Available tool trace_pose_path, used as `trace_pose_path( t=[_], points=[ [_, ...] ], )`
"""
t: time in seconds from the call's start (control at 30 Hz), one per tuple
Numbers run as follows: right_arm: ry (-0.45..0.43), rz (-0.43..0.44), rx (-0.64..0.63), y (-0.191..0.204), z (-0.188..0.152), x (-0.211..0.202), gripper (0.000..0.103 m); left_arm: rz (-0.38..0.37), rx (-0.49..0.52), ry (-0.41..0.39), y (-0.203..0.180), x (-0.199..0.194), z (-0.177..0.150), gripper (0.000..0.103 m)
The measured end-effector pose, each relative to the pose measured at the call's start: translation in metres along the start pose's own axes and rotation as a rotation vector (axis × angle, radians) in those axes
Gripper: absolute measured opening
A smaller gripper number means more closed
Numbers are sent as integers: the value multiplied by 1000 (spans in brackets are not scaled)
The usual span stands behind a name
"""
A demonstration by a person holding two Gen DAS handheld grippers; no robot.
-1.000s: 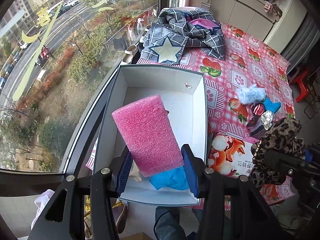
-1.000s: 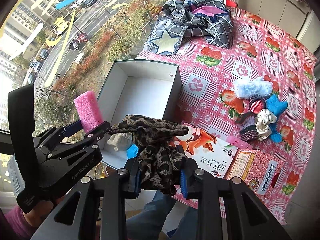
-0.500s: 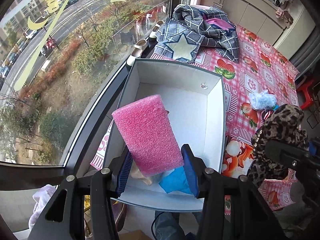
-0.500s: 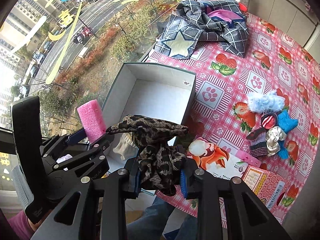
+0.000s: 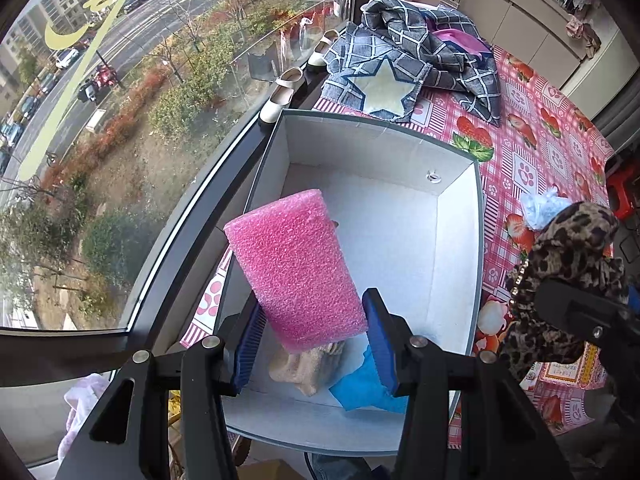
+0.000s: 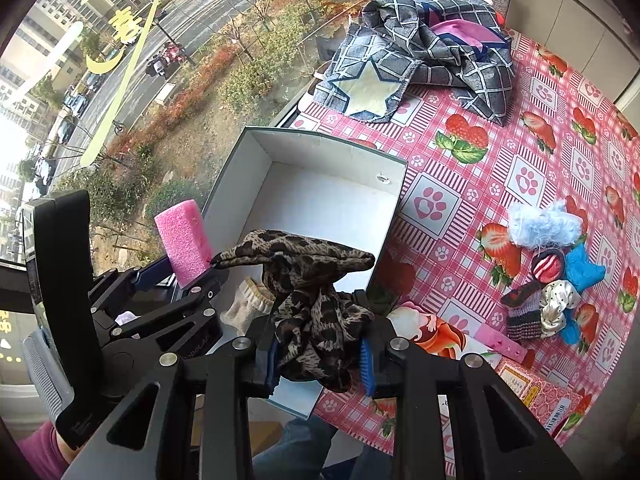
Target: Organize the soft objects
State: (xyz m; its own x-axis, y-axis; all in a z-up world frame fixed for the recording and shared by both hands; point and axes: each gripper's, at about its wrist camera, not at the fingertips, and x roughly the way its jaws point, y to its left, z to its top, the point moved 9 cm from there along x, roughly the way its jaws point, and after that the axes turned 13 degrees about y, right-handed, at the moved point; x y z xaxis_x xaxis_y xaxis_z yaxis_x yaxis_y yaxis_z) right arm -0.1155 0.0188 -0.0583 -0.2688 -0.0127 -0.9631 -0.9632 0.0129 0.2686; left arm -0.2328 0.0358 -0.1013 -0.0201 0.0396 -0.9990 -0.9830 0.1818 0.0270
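Observation:
My left gripper [image 5: 316, 342] is shut on a pink foam block [image 5: 296, 268] and holds it above the near end of the open white box [image 5: 460, 248]. A beige sock [image 5: 308, 366] and a blue cloth [image 5: 360, 388] lie inside the box at its near end. My right gripper [image 6: 322, 354] is shut on a leopard-print cloth [image 6: 316, 300], just over the box's [image 6: 320, 208] near right corner. The left gripper with the foam block [image 6: 184, 246] shows at the left of the right wrist view. The leopard cloth [image 5: 568, 264] shows at the right of the left wrist view.
A small pile of soft items [image 6: 548, 272] lies on the pink strawberry tablecloth [image 6: 560, 148] at the right. A checked blanket with a star [image 6: 416, 56] lies at the far end. Printed packets [image 6: 440, 332] sit by the box. A large window [image 5: 120, 120] runs along the left.
Both grippers have moved forward over the box, so it looms larger and the beige sock inside shows more. Both grips are unchanged.

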Motion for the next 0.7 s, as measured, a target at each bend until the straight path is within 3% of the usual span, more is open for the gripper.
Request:
trace_pose_path(
  t=[0.43, 0.7],
  points=[
    [-14, -25, 35, -8, 54, 9, 31, 17, 7, -11, -4, 16, 48, 53],
    [-6, -22, 30, -7, 69, 17, 31, -6, 16, -12, -5, 19, 51, 57]
  ],
)
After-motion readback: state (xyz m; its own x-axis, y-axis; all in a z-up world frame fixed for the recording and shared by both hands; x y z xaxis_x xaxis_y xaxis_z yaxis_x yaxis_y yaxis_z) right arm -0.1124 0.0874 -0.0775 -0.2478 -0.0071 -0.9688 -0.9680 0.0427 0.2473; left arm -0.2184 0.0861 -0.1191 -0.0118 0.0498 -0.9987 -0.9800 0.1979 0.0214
